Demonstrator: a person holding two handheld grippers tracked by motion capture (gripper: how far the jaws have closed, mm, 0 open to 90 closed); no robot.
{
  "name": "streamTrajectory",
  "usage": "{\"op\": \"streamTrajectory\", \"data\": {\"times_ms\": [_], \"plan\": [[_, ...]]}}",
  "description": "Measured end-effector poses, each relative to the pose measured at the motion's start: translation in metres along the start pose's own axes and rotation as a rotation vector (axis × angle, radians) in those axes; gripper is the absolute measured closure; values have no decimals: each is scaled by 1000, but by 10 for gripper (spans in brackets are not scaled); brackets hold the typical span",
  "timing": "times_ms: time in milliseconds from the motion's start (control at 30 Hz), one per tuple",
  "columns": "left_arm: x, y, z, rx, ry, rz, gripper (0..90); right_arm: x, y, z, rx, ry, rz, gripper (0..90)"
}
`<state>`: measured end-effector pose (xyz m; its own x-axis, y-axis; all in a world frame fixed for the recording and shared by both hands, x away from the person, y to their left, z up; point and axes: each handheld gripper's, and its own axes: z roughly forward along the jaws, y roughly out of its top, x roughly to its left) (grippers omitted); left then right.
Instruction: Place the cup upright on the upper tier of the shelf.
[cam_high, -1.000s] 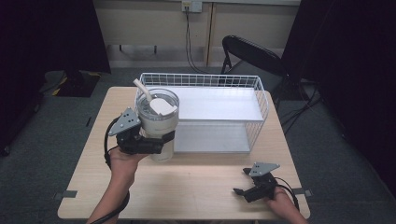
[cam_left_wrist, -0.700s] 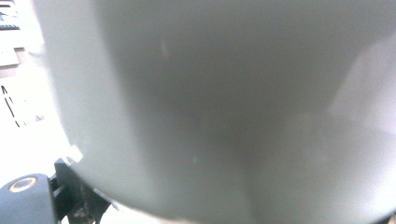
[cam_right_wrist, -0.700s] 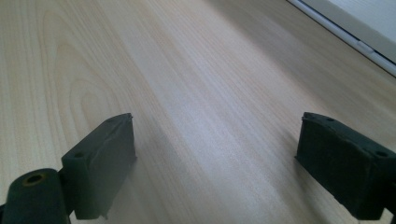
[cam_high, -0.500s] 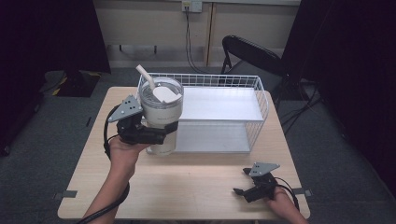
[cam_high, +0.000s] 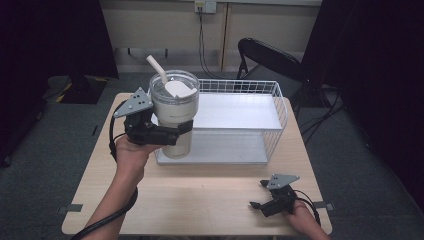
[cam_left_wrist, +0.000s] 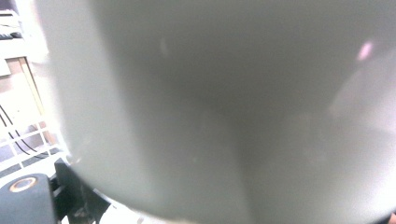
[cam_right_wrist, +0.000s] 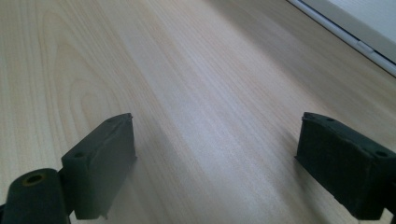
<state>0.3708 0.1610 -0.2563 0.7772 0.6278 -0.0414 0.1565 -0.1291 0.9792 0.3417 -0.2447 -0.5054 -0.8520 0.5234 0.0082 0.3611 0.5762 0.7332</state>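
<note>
Cream tumbler pinched in my left tool, lifted beside the rack; I'd keep it upright, moving slowly. My right tool rests spread on the bench.

The table is pale wood, smooth and matt, with fine grain. The cup looks like cream matt plastic under a clear glossy lid. The basket is thin white-coated wire. Both jaws look like dull black rubber.

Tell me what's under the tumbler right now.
The tumbler, clamped in the left gripper, hangs over the rack's lower shelf at its left end. Its base hides the spot directly below.
</note>
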Motion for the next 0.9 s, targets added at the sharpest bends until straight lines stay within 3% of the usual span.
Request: {"op": "streamTrajectory", "data": {"times_ms": [200,900], "plan": [[-1,13,1,5,-3,20,86,0,0,0,0,0,1,109],[4,45,14,3,-5,27,86,0,0,0,0,0,0,109]]}}
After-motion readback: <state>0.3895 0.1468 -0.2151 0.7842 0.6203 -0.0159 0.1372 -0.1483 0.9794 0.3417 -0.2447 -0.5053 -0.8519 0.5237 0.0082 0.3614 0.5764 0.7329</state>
